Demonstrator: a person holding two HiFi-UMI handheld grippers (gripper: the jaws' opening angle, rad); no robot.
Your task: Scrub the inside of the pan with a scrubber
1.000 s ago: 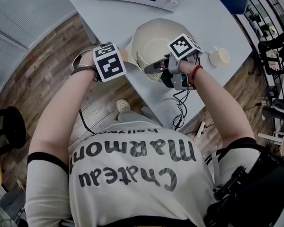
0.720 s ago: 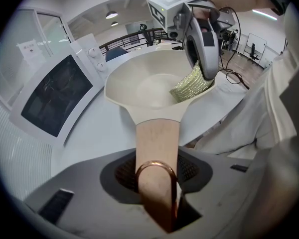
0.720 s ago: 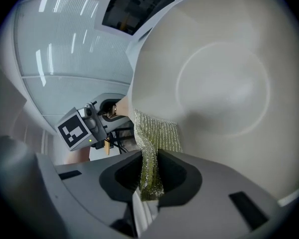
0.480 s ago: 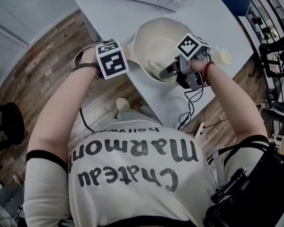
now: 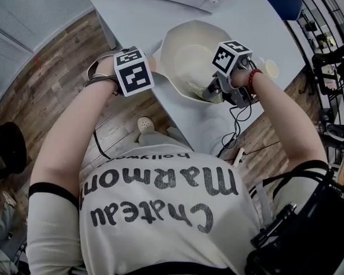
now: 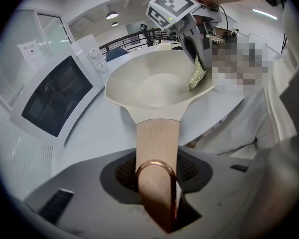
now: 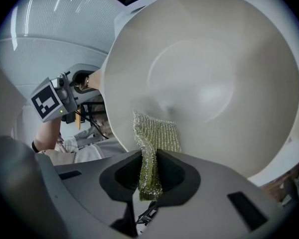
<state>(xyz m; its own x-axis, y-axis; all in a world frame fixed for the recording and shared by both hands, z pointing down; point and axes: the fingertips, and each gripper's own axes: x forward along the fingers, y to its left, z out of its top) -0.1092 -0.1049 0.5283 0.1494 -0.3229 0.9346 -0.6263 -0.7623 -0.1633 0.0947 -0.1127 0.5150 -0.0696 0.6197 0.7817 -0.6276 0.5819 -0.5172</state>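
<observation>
**Cream pan (image 5: 186,53) sitting on the white counter (image 5: 143,16)**

Shirt (image 5: 160,193) print is reading "Chateau Marmont Hollywood". The left hand-held gripper (image 6: 157,183) is clamping the pan's tan handle (image 6: 157,143), jaws partly closed. The right hand-held gripper (image 7: 149,176) is pinching the mesh scrubber (image 7: 157,136), pressing it against the pan's near inner wall.

Grey left tool (image 6: 157,185) and right tool (image 7: 148,176), black-and-white marker cubes (image 5: 133,72), white lettered T-shirt (image 5: 160,211), red bead bracelet (image 5: 251,80)
</observation>
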